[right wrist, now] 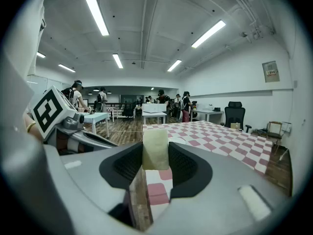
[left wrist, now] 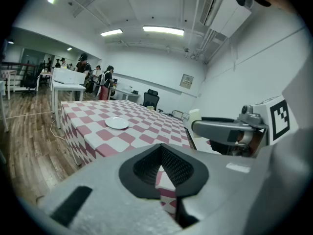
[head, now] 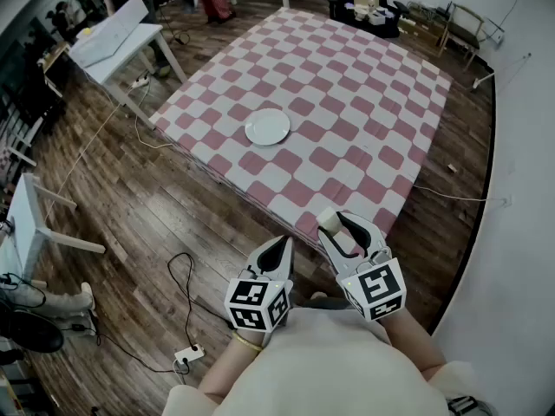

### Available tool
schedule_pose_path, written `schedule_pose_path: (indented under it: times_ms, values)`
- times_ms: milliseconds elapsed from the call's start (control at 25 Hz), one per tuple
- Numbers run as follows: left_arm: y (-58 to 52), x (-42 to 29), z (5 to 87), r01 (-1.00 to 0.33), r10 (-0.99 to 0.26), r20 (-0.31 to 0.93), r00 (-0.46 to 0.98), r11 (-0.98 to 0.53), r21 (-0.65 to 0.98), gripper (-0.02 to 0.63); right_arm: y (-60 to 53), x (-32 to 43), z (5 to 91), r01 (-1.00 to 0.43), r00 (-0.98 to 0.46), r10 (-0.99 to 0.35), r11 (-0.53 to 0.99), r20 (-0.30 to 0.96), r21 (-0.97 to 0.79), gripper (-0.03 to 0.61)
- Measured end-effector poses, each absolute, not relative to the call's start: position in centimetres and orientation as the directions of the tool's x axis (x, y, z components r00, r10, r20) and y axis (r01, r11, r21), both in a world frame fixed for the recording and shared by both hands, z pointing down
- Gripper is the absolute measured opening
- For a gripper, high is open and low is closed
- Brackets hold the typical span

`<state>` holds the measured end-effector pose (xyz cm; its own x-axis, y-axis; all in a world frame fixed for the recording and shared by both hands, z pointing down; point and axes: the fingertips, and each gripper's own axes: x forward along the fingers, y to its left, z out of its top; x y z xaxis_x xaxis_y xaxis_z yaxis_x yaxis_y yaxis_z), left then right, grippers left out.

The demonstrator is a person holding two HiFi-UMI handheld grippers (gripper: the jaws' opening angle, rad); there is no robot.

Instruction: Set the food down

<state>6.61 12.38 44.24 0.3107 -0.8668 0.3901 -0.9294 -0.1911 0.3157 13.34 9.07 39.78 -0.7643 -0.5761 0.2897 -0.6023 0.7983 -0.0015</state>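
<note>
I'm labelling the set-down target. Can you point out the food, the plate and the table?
food [right wrist: 155, 148], right gripper view, middle of its pale front face.
plate [head: 267, 126], head view, its centre.
table [head: 364, 102], head view, bare checked cloth beyond the plate.

Bright ceiling tubes [right wrist: 96, 13], fisheye-warped, dark corners

left tool [head: 279, 246] + right tool [head: 350, 230] = 2 | food piece [head: 328, 221] 1 | plate [head: 267, 126] 1 | checkered table [head: 364, 85] 1
</note>
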Motion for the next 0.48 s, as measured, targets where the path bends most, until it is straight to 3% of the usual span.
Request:
schedule_pose_path:
  times_ms: [480]
  values:
    - [17.6, 9.8, 43.5, -0.948, -0.874, 0.387, 0.295, -0.216, 0.236, 0.000, 14.3, 16.7, 40.3, -0.628, -0.755, -0.597, 0.777, 0.271, -0.037, 0.169]
